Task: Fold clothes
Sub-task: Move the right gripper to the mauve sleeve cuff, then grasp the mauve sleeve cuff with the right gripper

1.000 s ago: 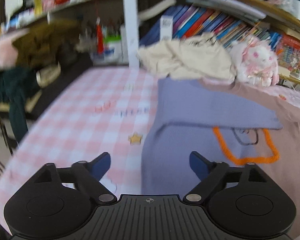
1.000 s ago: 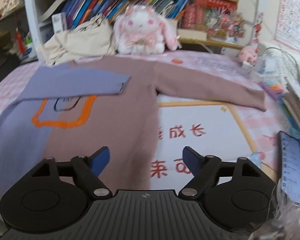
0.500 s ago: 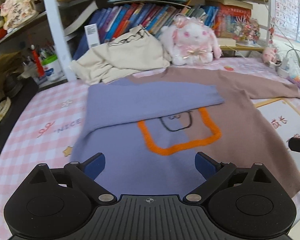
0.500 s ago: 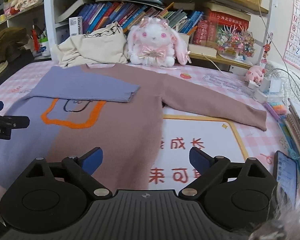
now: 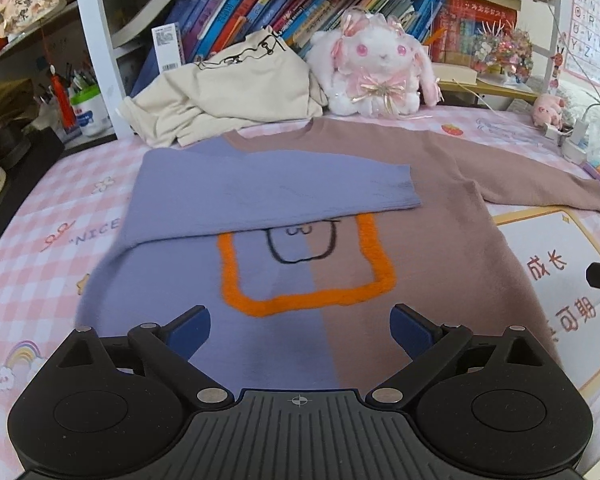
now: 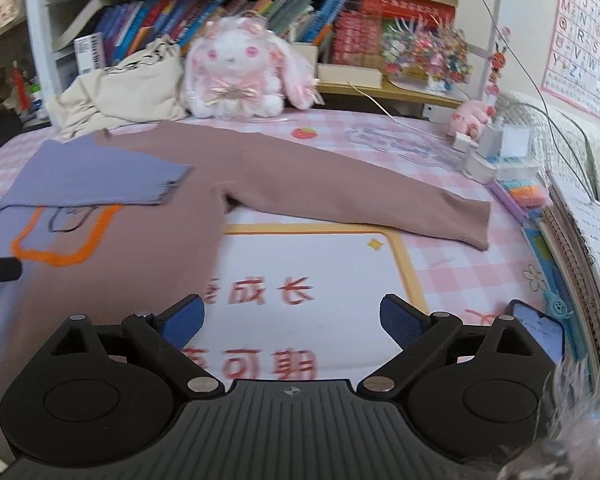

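A sweater (image 5: 420,264), purple on its left half and brown on its right, lies flat on the pink checked table (image 5: 40,264), with an orange square outline on the chest. Its purple sleeve (image 5: 268,196) is folded across the chest. The brown sleeve (image 6: 360,200) stretches out to the right. My left gripper (image 5: 300,330) hovers open over the sweater's lower part, nothing between its fingers. My right gripper (image 6: 292,320) is open and empty over the white mat (image 6: 308,264) with red characters, right of the sweater's body.
A cream garment pile (image 5: 228,92) and a white plush bunny (image 5: 376,68) sit at the back before the bookshelf (image 5: 284,4). A phone (image 6: 540,332), notebooks (image 6: 580,240), chargers with cables (image 6: 488,148) and a small pink plush (image 6: 472,116) crowd the right side.
The left wrist view has swung right from the table's left side to face the sweater's middle. The right gripper has shifted right, over the mat. Both pairs of jaws have widened slightly.
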{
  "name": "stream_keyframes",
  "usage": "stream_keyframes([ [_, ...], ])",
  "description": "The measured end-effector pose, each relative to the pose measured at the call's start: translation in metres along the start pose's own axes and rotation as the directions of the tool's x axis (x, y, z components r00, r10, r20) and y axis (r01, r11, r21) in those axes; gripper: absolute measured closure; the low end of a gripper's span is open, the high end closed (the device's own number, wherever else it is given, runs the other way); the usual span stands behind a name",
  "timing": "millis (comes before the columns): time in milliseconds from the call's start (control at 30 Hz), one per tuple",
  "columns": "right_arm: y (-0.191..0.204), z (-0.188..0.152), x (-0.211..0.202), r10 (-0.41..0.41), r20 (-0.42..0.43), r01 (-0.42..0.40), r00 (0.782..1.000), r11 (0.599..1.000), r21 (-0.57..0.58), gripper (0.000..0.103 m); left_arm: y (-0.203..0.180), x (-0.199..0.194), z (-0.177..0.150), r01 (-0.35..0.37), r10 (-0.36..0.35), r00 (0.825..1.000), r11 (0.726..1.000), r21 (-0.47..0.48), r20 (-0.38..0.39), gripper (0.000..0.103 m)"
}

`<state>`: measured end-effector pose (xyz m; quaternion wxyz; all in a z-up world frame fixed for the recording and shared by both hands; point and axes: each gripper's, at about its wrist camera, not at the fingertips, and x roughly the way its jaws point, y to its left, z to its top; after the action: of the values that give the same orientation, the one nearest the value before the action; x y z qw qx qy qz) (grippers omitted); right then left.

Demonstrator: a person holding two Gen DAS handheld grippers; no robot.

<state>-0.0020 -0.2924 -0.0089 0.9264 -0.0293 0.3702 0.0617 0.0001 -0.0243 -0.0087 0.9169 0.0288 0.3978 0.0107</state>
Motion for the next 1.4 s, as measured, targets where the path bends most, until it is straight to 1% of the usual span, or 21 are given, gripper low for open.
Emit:
stream_keyframes([
  [133, -0.029, 0.009, 0.017, -0.001, -0.007, 0.001, 1.0, 0.999, 0.036, 0.008, -0.013, 0.003, 0.005, -0.003, 0.003, 1.0, 0.999, -0.045, 0.0, 0.005],
  [267, -0.06, 0.019, 0.038, -0.005, -0.01, 0.005, 1.0, 0.997, 0.074, 0.008, -0.02, 0.007, 0.01, 0.02, -0.021, 1.0, 0.99, -0.139, -0.003, 0.005],
  [367, -0.085, 0.026, 0.054, -0.009, -0.02, 0.012, 1.0, 0.992, 0.124, 0.008, -0.022, 0.006, 0.008, 0.036, -0.03, 0.999, 0.973, -0.23, 0.028, 0.005],
  [433, -0.102, 0.032, 0.063, -0.013, -0.028, 0.018, 1.0, 0.986, 0.167, 0.008, -0.026, 0.004, 0.007, 0.032, -0.021, 0.999, 0.968, -0.25, 0.05, 0.005],
  [533, -0.13, 0.037, 0.076, -0.01, -0.045, 0.021, 0.999, 0.968, 0.248, 0.008, -0.036, 0.006, 0.007, 0.011, -0.004, 0.999, 0.974, -0.224, 0.035, 0.005],
  [600, -0.149, 0.038, 0.083, -0.008, -0.056, 0.025, 0.998, 0.951, 0.307, 0.011, -0.042, 0.008, 0.008, -0.001, 0.003, 1.0, 0.978, -0.208, 0.011, 0.005],
  [667, -0.164, 0.038, 0.086, -0.011, -0.059, 0.031, 0.998, 0.934, 0.356, 0.011, -0.045, 0.01, 0.009, -0.012, 0.01, 1.0, 0.98, -0.199, -0.011, 0.005],
  [700, -0.171, 0.038, 0.088, -0.016, -0.06, 0.037, 0.998, 0.927, 0.374, 0.014, -0.046, 0.011, 0.009, -0.018, 0.014, 1.0, 0.981, -0.194, -0.022, 0.005],
  [733, -0.176, 0.037, 0.089, -0.02, -0.061, 0.043, 0.998, 0.921, 0.388, 0.019, -0.048, 0.012, 0.01, -0.024, 0.018, 0.999, 0.981, -0.19, -0.032, 0.005],
  [833, -0.191, 0.036, 0.093, -0.036, -0.07, 0.063, 0.997, 0.902, 0.428, 0.032, -0.049, 0.013, 0.011, -0.033, 0.026, 0.999, 0.982, -0.187, -0.04, 0.005],
  [867, -0.195, 0.035, 0.095, -0.039, -0.074, 0.068, 0.996, 0.896, 0.439, 0.035, -0.051, 0.013, 0.012, -0.035, 0.028, 0.999, 0.983, -0.182, -0.042, 0.005],
  [967, -0.201, 0.036, 0.098, -0.042, -0.065, 0.067, 0.997, 0.892, 0.446, 0.043, -0.054, 0.014, 0.014, -0.039, 0.032, 0.998, 0.986, -0.162, -0.045, 0.005],
  [1000, -0.202, 0.036, 0.099, -0.043, -0.061, 0.066, 0.997, 0.892, 0.447, 0.047, -0.055, 0.014, 0.015, -0.039, 0.032, 0.998, 0.987, -0.156, -0.046, 0.005],
  [1033, -0.203, 0.037, 0.1, -0.036, -0.055, 0.057, 0.998, 0.892, 0.448, 0.052, -0.056, 0.014, 0.015, -0.039, 0.033, 0.998, 0.988, -0.15, -0.047, 0.005],
  [1067, -0.203, 0.039, 0.102, -0.024, -0.049, 0.043, 0.999, 0.893, 0.448, 0.053, -0.057, 0.014, 0.016, -0.04, 0.033, 0.998, 0.988, -0.146, -0.047, 0.005],
  [1200, -0.201, 0.046, 0.112, 0.006, -0.021, 0.004, 1.0, 0.895, 0.446, 0.054, -0.058, 0.015, 0.017, -0.041, 0.035, 0.998, 0.99, -0.133, -0.049, 0.005],
  [1300, -0.199, 0.049, 0.116, 0.006, -0.006, -0.002, 1.0, 0.891, 0.454, 0.055, -0.059, 0.016, 0.017, -0.042, 0.035, 0.998, 0.991, -0.126, -0.057, 0.005],
  [1367, -0.201, 0.05, 0.117, 0.004, 0.001, -0.004, 1.0, 0.879, 0.477, 0.055, -0.06, 0.016, 0.016, -0.044, 0.037, 0.997, 0.992, -0.121, -0.062, 0.005],
  [1400, -0.203, 0.049, 0.117, 0.019, 0.008, -0.021, 1.0, 0.864, 0.503, 0.055, -0.06, 0.016, 0.016, -0.044, 0.037, 0.997, 0.992, -0.12, -0.064, 0.005],
])
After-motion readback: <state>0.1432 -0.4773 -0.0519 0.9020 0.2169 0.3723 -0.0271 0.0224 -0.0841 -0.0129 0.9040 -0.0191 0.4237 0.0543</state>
